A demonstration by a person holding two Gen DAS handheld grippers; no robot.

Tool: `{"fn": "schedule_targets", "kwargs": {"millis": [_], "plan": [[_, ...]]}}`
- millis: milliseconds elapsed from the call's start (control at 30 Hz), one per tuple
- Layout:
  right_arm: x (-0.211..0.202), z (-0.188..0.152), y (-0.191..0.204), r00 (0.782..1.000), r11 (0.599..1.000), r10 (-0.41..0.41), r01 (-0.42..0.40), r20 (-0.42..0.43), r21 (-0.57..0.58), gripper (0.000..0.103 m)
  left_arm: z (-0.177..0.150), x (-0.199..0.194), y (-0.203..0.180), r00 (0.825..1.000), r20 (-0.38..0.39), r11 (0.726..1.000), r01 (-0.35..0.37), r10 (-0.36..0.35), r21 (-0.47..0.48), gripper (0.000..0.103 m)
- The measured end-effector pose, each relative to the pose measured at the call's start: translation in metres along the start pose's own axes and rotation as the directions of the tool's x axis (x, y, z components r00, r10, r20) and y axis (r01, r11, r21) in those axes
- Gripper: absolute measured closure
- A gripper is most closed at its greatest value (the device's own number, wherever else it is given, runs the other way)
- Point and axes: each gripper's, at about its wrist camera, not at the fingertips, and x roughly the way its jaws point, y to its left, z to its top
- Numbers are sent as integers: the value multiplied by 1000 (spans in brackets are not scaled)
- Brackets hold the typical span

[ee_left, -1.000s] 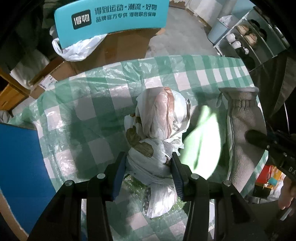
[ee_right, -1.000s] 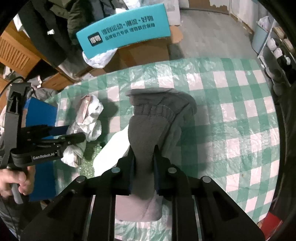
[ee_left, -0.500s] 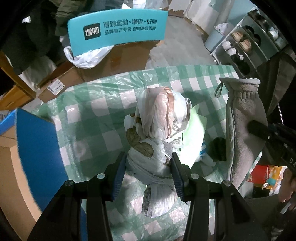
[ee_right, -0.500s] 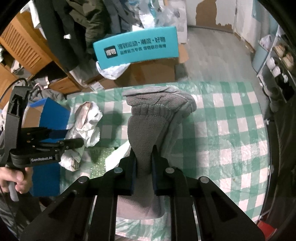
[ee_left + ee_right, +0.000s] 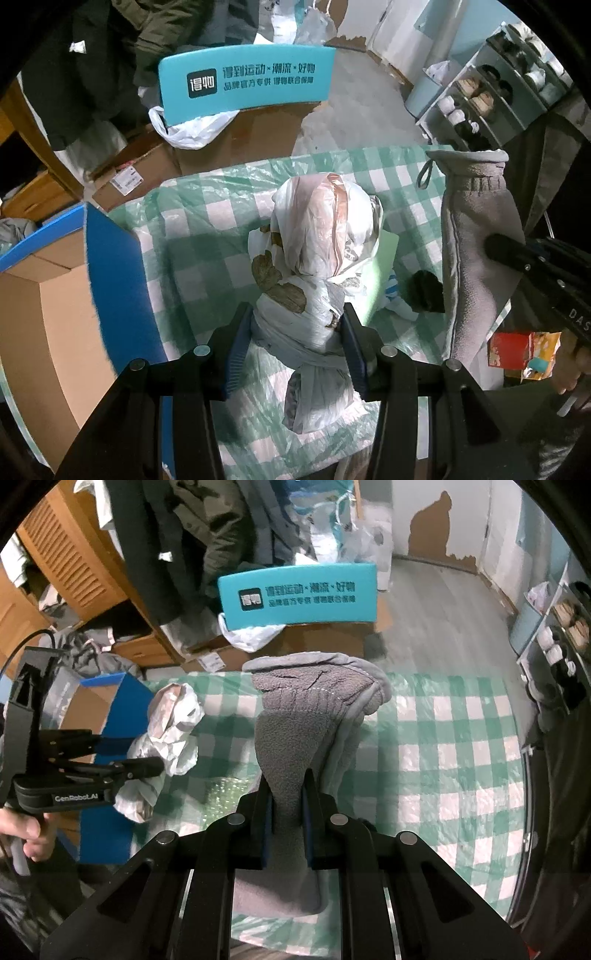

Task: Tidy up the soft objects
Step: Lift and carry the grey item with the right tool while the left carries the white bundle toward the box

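While both hands hold their tools above the table (image 5: pixel 461 746) with its green-and-white checked cloth, each gripper has something soft in it. The left gripper (image 5: pixel 297 325) stands about half open, its blue pads pressed against the two sides of a knotted white plastic bag bundle (image 5: pixel 317 236), which hangs off the cloth; brownish patches show through the plastic. The right gripper (image 5: pixel 288 805) is pinched nearly shut on a grey fleece glove (image 5: pixel 306 716), gripping it at a narrow fold so the cuff hangs toward the far edge of the table. From the left wrist view the glove dangles to the right of the bundle, well clear of it, a small loop at its cuff.

Under the bundle, on the cloth, lie a pale green sheet (image 5: pixel 382 273), a small dark object (image 5: pixel 424 291) that I can't make out, and some bubble wrap (image 5: pixel 221 794). An open cardboard box with blue flaps (image 5: pixel 55 302) stands just beside the table on the left. Beyond the table sit a brown carton (image 5: pixel 317 638) and a teal printed panel (image 5: pixel 295 594), with a white plastic bag (image 5: pixel 192 129) draped below the panel. A shoe rack (image 5: pixel 495 96) stands off at the far right.
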Motion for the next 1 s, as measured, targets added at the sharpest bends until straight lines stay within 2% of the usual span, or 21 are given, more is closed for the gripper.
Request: {"fn": "schedule_targets", "kwargs": {"millis": [467,1000], "plan": [[-15,5,29,999,998,36,-35,29,-54,91,-17,-35,11,998,60,999,-33,32,7,55],[-17,18,86,995,986,93,-89,28,-138,91,-36,-77,44,988,136,997,-71,72,-17,55]]}}
